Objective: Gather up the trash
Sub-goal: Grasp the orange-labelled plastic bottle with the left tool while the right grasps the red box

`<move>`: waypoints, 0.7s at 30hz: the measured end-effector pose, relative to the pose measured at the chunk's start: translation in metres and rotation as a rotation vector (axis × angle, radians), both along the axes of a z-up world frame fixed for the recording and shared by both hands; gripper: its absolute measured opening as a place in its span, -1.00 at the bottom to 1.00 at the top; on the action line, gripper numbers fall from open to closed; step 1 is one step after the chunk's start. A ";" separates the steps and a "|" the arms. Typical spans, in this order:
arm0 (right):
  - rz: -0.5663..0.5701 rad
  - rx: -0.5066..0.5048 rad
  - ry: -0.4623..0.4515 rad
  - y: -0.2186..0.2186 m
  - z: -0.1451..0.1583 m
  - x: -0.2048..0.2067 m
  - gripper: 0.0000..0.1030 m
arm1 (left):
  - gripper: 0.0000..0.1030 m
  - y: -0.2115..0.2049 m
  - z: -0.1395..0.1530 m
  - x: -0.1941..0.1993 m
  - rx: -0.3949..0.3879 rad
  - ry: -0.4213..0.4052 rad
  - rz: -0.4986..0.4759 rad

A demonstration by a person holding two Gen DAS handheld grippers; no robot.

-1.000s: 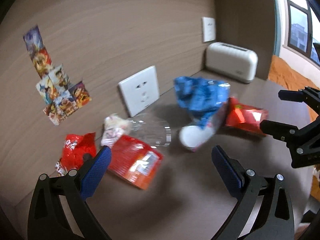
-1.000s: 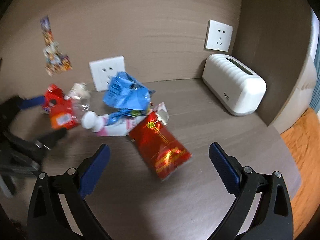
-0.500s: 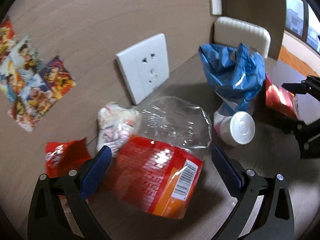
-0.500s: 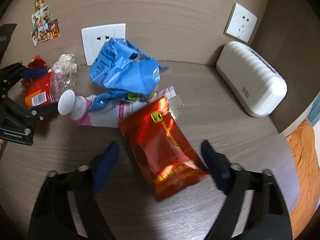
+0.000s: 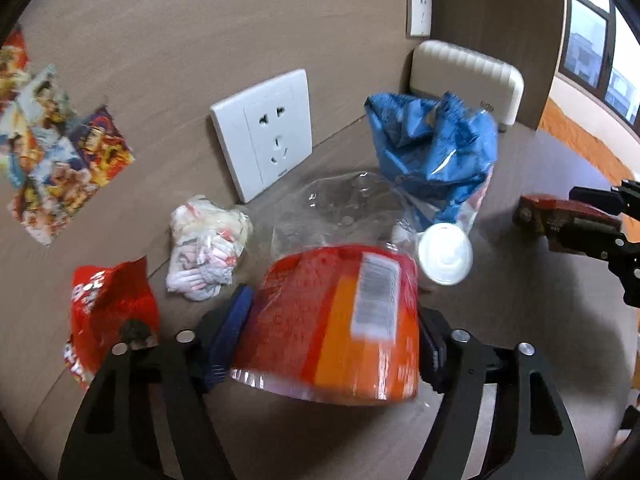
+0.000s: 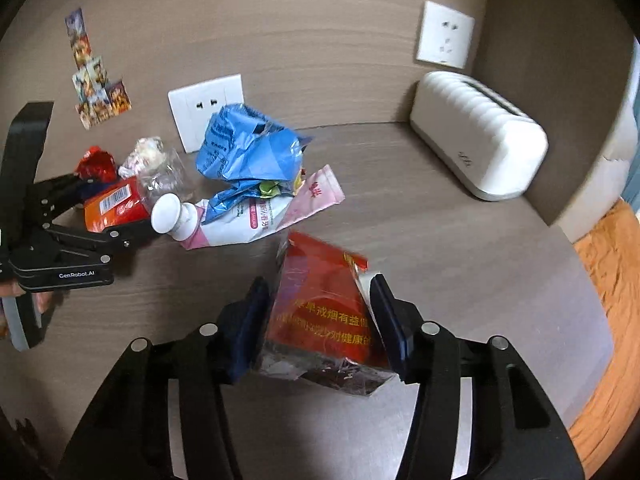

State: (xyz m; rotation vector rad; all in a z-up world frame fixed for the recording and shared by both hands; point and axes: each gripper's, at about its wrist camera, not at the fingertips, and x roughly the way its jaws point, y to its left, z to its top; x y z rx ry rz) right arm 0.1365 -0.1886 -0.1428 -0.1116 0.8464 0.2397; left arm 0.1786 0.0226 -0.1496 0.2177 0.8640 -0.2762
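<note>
While both tongs have just been closing — left tongs (image 5: 332, 320) clamped on orange packet (image 5: 340, 320), right tongs (image 6: 320, 320) clamped on red wrapper (image 6: 324, 312); both low over surface (image 6: 460, 248). Blue bag (image 6: 248, 152) lies between, nearer left.

Count: three red wrappers (image 6: 320, 312) (image 6: 116, 204) (image 6: 96, 162), one blue bag (image 6: 248, 150), one pink tube (image 6: 248, 220), one crumpled white wad (image 6: 146, 152), two wall sockets (image 6: 206, 110) (image 6: 444, 36), one white appliance (image 6: 476, 152).
</note>
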 end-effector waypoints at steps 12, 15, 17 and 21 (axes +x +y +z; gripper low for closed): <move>-0.074 0.123 -0.027 -0.031 0.015 -0.056 -0.98 | 0.18 0.001 0.022 -0.056 -0.019 -0.028 0.008; -0.078 0.147 -0.002 -0.034 0.006 -0.061 -0.98 | 0.18 -0.004 0.020 -0.056 -0.028 -0.026 0.006; -0.079 0.176 0.044 -0.036 -0.002 -0.060 -0.96 | 0.17 -0.005 0.019 -0.054 -0.052 -0.016 0.016; -0.092 0.210 0.040 -0.034 -0.005 -0.061 0.12 | 0.15 -0.006 0.015 -0.051 -0.052 -0.005 0.039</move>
